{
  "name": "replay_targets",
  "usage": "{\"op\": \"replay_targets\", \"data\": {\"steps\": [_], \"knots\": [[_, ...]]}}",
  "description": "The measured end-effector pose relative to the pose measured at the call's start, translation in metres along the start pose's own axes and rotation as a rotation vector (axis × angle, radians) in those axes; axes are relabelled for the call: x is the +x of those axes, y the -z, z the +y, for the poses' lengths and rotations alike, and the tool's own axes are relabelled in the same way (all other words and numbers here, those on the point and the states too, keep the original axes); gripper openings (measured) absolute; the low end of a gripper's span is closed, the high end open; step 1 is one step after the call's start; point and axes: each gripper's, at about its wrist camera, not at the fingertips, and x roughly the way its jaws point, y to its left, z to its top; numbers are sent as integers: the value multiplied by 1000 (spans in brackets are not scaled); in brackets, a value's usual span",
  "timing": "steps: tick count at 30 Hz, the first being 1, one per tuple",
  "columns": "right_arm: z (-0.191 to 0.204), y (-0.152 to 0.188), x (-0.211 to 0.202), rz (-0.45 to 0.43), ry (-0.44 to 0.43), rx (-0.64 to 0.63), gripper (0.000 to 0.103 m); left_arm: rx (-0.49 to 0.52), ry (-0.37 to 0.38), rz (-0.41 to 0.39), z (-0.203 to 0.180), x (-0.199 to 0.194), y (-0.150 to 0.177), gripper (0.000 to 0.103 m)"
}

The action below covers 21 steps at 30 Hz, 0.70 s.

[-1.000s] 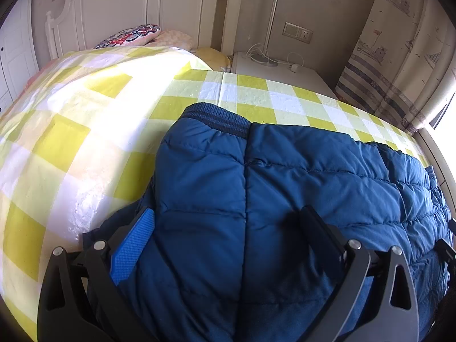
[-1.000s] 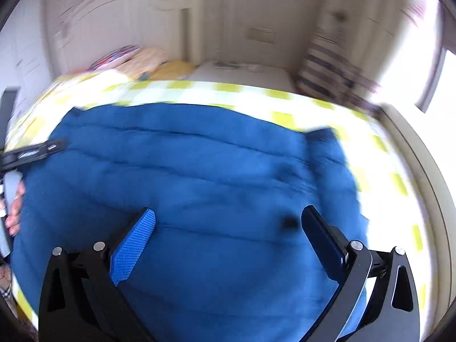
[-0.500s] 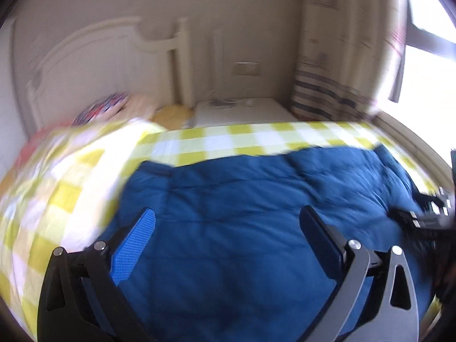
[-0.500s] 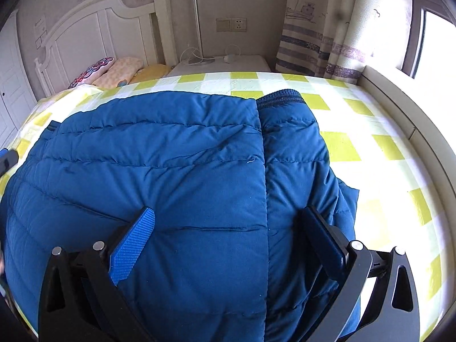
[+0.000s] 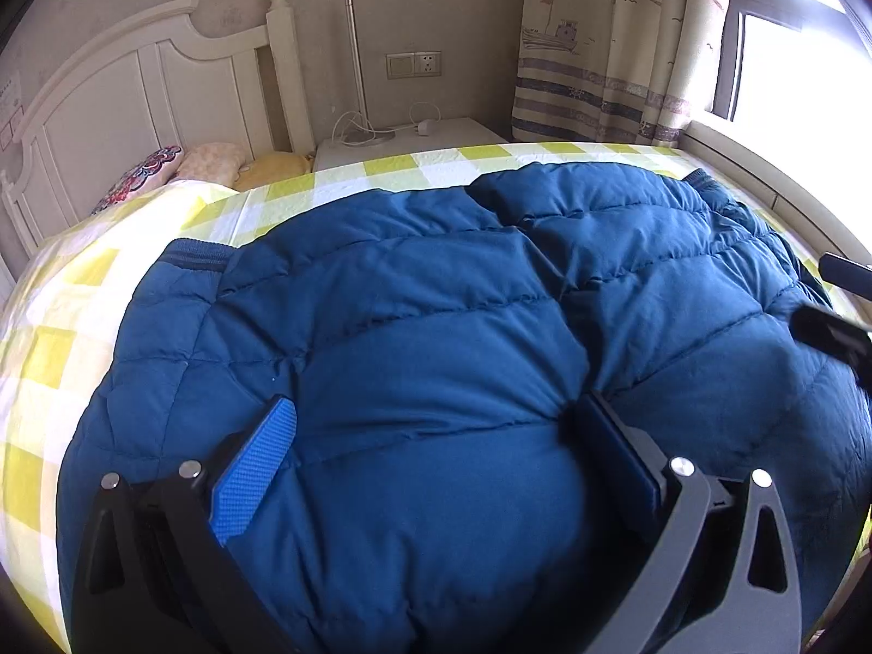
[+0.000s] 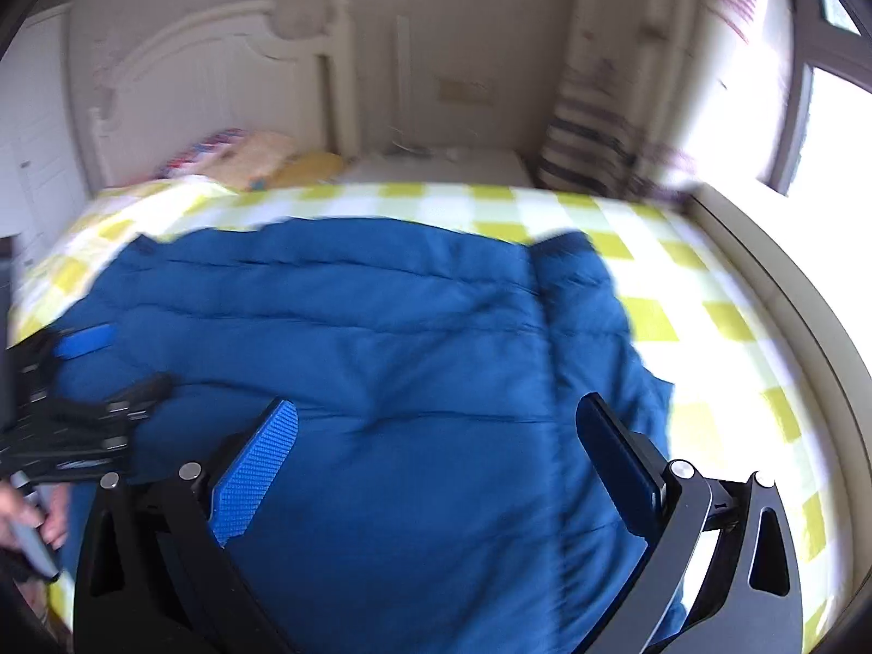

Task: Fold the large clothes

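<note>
The left claw was seen spread wide at the bottom of its view, its fingers pressed into a bulge of the blue padded jacket without pinching it. The right claw was likewise spread wide and held nothing, with the jacket directly beneath and beyond it. The jacket was laid across the middle of the bed, covering most of the yellow-and-white checked sheet, with one ribbed cuff at centre left. In the blurred right wrist view, the left claw was seen at the lower left edge, held by a hand. Further back, pillows, a white headboard, a nightstand and a curtain were found across the upper frame.
</note>
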Motion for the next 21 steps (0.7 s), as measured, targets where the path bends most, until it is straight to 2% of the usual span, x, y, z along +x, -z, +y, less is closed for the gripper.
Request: {"op": "replay_targets", "data": {"steps": [3,6,8,11,14,17,21], "knots": [[44,12,5,38,-36,-147,98,2,-7,-3,-1,0,0,101],[58,21,16,42,-18,-190,98,6,-18,-3,-1,0,0,101],[49,16,16,81,-56,-144,97,8,-22,-3,-2,0,0,101],[21,9,3,45,17,-58,97,1,-16,-5,0,0,0,101],[-16,15,9,66,72,42,98,1,-15,-6,1,0,1,101],[-49,27,21,75,-27,178,98,-1,-12,-7,2,-1,1,101],[-35,25,22,84,20,133,98,-1,-12,-7,3,-1,1,101]]}}
